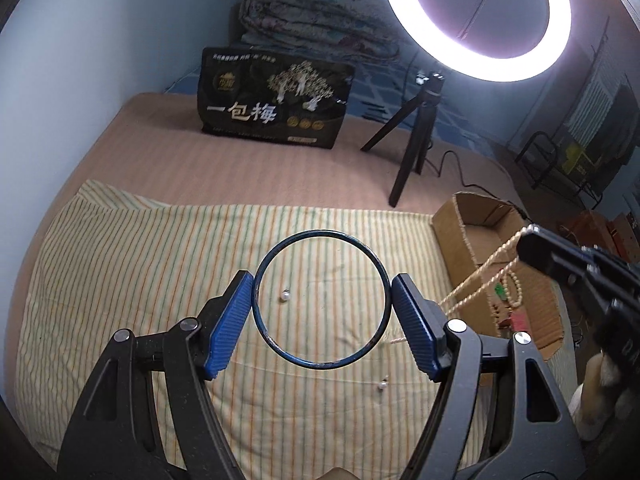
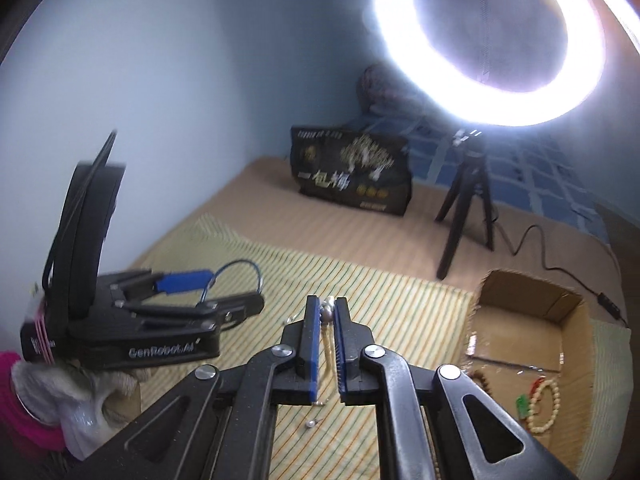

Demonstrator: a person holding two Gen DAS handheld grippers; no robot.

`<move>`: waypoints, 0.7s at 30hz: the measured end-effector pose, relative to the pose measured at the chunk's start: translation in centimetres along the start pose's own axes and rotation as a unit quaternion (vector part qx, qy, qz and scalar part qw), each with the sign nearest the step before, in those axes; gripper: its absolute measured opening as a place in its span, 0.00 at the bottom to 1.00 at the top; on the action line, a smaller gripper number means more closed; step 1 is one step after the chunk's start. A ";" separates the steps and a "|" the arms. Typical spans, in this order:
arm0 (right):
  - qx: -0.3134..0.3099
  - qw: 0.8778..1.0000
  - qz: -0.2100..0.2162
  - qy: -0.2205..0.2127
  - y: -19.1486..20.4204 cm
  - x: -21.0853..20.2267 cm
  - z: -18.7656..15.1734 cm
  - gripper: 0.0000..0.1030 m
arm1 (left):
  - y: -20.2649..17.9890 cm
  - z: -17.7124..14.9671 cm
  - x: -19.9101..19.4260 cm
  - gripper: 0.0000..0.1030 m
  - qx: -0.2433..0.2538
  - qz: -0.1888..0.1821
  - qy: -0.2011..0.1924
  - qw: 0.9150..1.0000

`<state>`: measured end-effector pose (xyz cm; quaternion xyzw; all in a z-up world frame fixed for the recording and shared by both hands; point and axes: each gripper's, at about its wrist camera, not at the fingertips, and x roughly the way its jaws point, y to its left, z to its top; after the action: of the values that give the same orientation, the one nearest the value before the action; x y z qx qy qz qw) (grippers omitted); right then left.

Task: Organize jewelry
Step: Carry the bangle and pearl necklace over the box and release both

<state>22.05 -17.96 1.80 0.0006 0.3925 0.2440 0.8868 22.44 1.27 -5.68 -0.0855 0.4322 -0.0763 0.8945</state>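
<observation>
Partly done: beads boxed; left tool pinching bangle, right tool pinching necklace; two pearls left on bed.

A lit ring light on a black tripod stands beside a dark snack bag, with a folded quilt behind.
</observation>
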 end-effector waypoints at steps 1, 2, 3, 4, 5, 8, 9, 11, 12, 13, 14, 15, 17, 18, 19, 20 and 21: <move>0.004 1.000 -0.002 -0.007 -0.4 -0.6 0.2 0.04 | -0.5 0.0 -0.2 0.70 0.004 -0.004 -0.004 1.000; 0.009 1.000 -0.003 -0.013 -0.9 -1.2 0.4 0.04 | -1.0 0.0 -0.4 0.70 0.008 -0.007 -0.007 1.000; 0.014 1.000 -0.005 -0.018 -1.3 -1.5 0.6 0.04 | -1.4 0.0 -0.5 0.70 0.011 -0.009 -0.009 1.000; 0.018 1.000 -0.006 -0.021 -1.7 -1.8 0.7 0.03 | -2.1 0.0 -0.6 0.70 0.016 -0.012 -0.011 1.000; 0.022 0.999 -0.008 -0.025 -2.0 -2.1 0.8 0.03 | -2.5 0.0 -0.6 0.70 0.019 -0.015 -0.012 1.000; 0.035 0.999 -0.016 -0.038 -3.3 -3.2 1.1 0.03 | -3.8 0.0 -0.8 0.70 0.028 -0.023 -0.015 0.999; 0.039 0.998 -0.018 -0.043 -3.7 -3.6 1.2 0.03 | -4.2 0.0 -0.9 0.70 0.031 -0.025 -0.017 0.999; 0.044 0.997 -0.023 -0.051 -4.3 -4.5 1.4 0.03 | -5.1 0.2 -1.1 0.70 0.037 -0.031 -0.021 0.999; 0.048 0.997 -0.028 -0.057 -4.8 -5.0 1.6 0.03 | -5.6 0.2 -1.1 0.70 0.039 -0.034 -0.023 0.998; 0.051 0.996 -0.032 -0.062 -5.3 -5.5 1.6 0.03 | -6.0 0.3 -1.2 0.70 0.041 -0.038 -0.025 0.998; 0.055 0.996 -0.036 -0.066 -5.7 -5.9 1.7 0.03 | -6.5 0.4 -1.4 0.70 0.043 -0.044 -0.027 0.998; 0.060 0.995 -0.039 -0.069 -6.2 -6.2 1.7 0.03 | -6.9 0.4 -1.5 0.70 0.044 -0.048 -0.028 0.998; 0.069 0.994 -0.044 -0.074 -7.1 -6.9 1.7 0.03 | -7.9 0.4 -1.6 0.70 0.048 -0.059 -0.029 0.997; 0.075 0.993 -0.049 -0.077 -7.7 -7.2 1.7 0.03 | -8.5 0.4 -1.6 0.70 0.052 -0.063 -0.030 0.996; 0.079 0.992 -0.053 -0.079 -8.1 -7.4 1.5 0.03 | -9.0 0.3 -1.7 0.70 0.056 -0.066 -0.031 0.996; 0.081 0.992 -0.055 -0.080 -8.5 -7.8 1.4 0.03 | -9.5 0.3 -1.6 0.70 0.061 -0.069 -0.031 0.995; 0.084 0.991 -0.061 -0.081 -9.1 -8.0 1.3 0.03 | -10.1 0.2 -1.5 0.70 0.067 -0.070 -0.031 0.995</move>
<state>22.30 -29.16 6.54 0.0711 0.3382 0.1548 0.9255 21.02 -8.19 -2.19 -0.0583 0.3915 -0.1651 0.9034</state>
